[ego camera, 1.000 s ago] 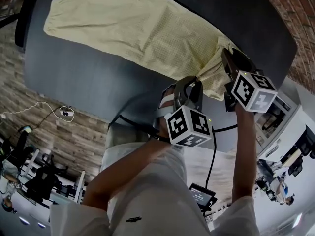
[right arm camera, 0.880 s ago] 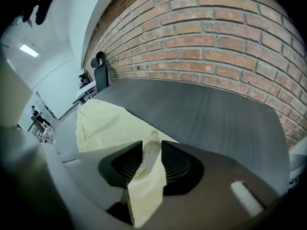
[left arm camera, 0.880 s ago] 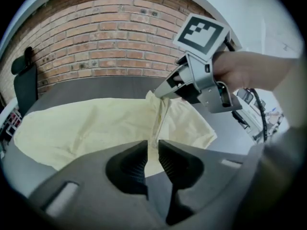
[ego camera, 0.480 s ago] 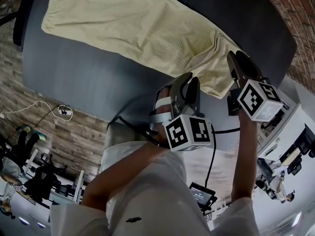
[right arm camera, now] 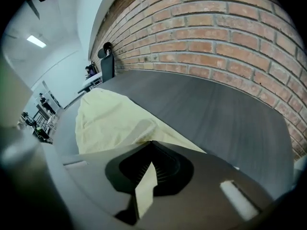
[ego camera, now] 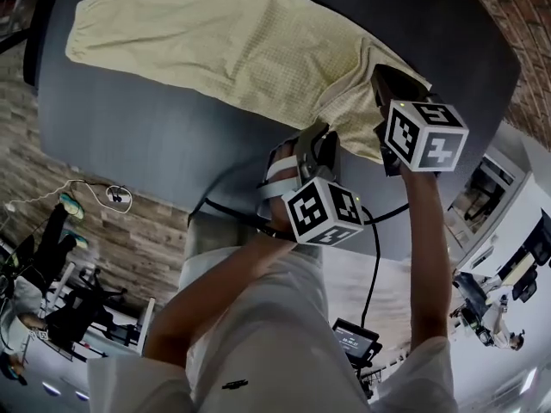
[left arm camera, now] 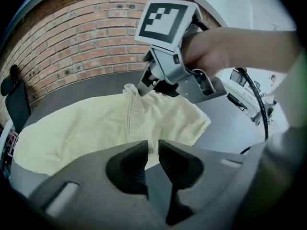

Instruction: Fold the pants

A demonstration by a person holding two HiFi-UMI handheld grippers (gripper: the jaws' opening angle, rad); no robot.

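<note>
My right gripper (right arm camera: 151,166) has just closed, pinching the yellow pants (ego camera: 232,41) (near end); left gripper (left arm camera: 152,158) narrowly parted, empty.

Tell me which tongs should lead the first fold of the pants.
Right. The right tongs are shut on the near edge of the pants, with cloth pinched between the jaws. The left tongs stand slightly open and empty, just short of the cloth, over the table.

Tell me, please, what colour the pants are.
The pants are pale yellow with a fine grid texture, clearest in the head view.
</note>
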